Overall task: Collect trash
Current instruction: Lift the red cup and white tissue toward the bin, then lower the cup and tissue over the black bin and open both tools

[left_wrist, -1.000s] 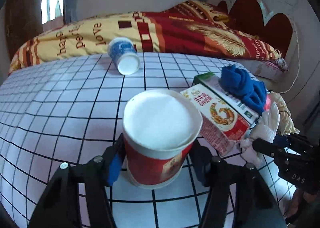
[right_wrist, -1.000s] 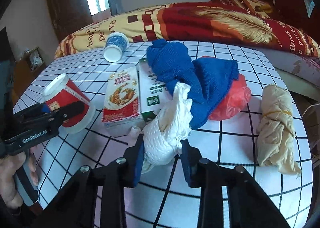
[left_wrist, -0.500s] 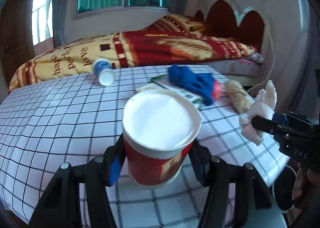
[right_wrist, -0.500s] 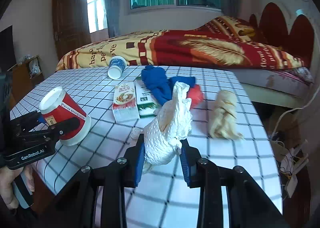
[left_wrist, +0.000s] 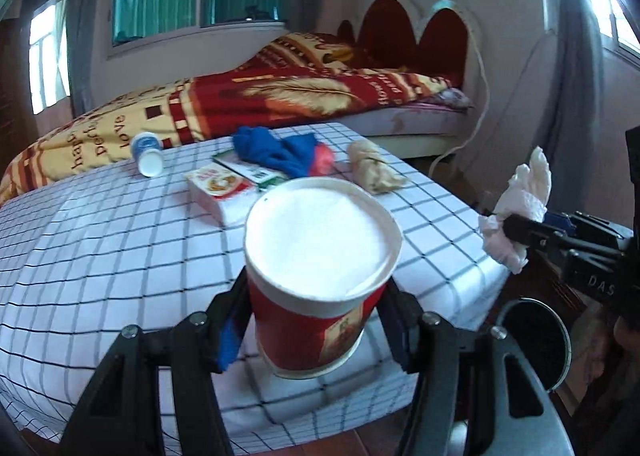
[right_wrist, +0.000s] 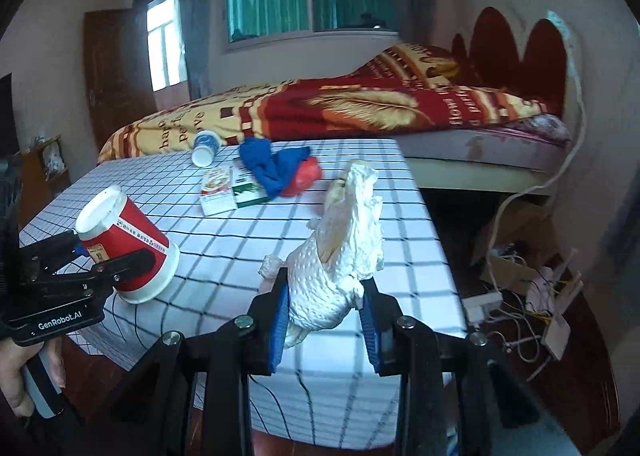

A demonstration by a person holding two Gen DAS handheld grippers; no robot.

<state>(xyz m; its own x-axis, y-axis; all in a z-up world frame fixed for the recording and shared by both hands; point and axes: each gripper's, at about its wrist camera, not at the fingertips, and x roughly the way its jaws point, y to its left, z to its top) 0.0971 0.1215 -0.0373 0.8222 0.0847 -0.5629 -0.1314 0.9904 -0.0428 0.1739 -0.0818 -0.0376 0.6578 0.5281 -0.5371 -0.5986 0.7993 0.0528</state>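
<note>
From the left wrist view, the left claw is clamped on a red paper cup with a white rim, one pad on each side of its wall, and the cup is held above the near edge of the desk, which wears a white cloth with a black grid. Farther back on the desk lie a small blue-and-white cup on its side, a red-and-white carton, a green-and-white carton beside it, a blue cloth draped over the cartons' far end, something red just beside the cloth, and a tan wrapped bundle. At the right edge the right claw grips a crumpled white tissue out past the desk's corner. Below it sits a dark round opening, possibly a bin, though it is blurred.

From the right wrist view, the right claw stands narrow, closed on the crumpled white tissue, which rises up between the blue pads in front of the desk. At the left, the left claw holds the red paper cup tipped on its side just over the desk's near corner, and a hand grips the handle below. The blue-and-white cup, both cartons, the blue cloth and the red thing lie toward the desk's far side, well apart from both claws. Behind the desk is a bed with a red and yellow blanket.
</note>
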